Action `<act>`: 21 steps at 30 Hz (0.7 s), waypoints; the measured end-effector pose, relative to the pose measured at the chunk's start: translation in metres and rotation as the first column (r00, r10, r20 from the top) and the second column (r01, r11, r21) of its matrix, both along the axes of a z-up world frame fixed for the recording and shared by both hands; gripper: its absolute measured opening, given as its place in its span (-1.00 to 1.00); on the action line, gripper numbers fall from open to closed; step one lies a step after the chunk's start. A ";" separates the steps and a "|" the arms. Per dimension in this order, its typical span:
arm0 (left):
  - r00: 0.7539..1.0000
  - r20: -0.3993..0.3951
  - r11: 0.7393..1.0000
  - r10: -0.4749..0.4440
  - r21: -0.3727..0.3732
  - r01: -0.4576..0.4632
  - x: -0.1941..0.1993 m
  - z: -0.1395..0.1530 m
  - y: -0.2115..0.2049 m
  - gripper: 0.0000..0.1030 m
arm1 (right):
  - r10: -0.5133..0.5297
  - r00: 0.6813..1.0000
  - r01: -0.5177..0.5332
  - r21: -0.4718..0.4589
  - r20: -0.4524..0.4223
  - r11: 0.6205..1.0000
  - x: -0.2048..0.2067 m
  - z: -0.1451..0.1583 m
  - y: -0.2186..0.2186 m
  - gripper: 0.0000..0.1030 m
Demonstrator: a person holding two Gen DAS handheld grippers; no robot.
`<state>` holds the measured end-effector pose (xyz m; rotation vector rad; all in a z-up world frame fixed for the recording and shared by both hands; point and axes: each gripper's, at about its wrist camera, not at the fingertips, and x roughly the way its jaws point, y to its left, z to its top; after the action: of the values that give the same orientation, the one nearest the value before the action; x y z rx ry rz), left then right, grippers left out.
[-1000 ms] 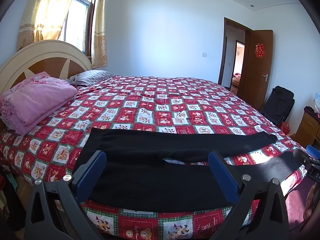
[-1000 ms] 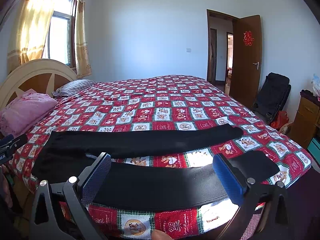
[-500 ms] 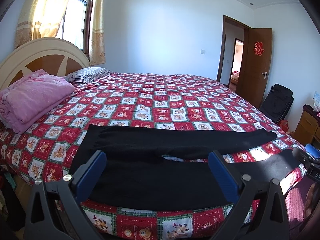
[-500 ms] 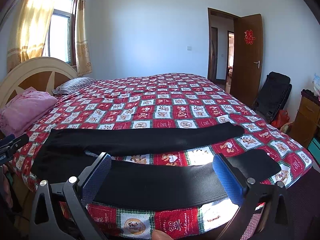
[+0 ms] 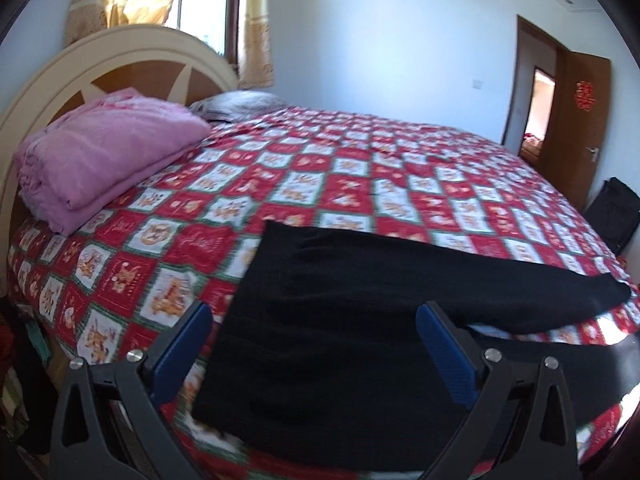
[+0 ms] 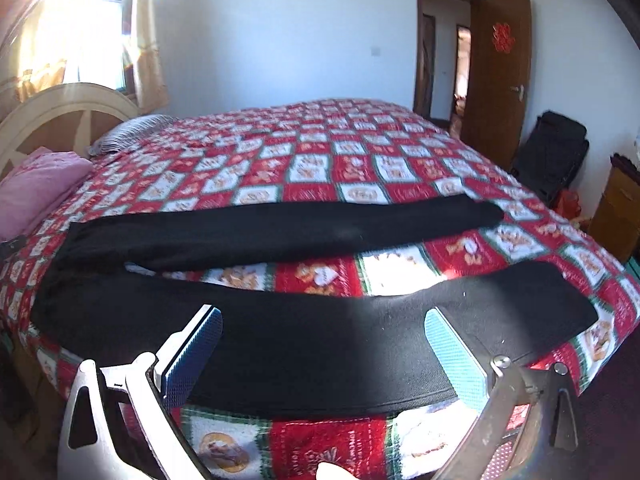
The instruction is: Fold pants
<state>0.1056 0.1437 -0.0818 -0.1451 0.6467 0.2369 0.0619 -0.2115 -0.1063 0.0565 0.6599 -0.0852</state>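
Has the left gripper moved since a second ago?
Yes. The left gripper has swung left and closer: the headboard and pink blanket now loom larger, nearer centre.

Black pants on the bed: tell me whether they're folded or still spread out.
Spread out. The black pants lie flat on the bedspread, both legs apart and full length, with patterned quilt showing between them.

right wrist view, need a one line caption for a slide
Open right claw above black pants spread legs apart on a red patchwork quilt.
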 end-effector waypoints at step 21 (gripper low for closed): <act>0.983 -0.139 0.993 -0.117 -0.049 0.111 0.167 -0.053 0.086 0.90 | 0.011 0.996 -0.016 -0.058 -0.083 0.998 0.125 -0.007 -0.044 0.59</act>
<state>0.2731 0.2299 -0.1344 -0.1314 0.7990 0.1243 0.1865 -0.2550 -0.1136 -0.0080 0.7401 -0.0939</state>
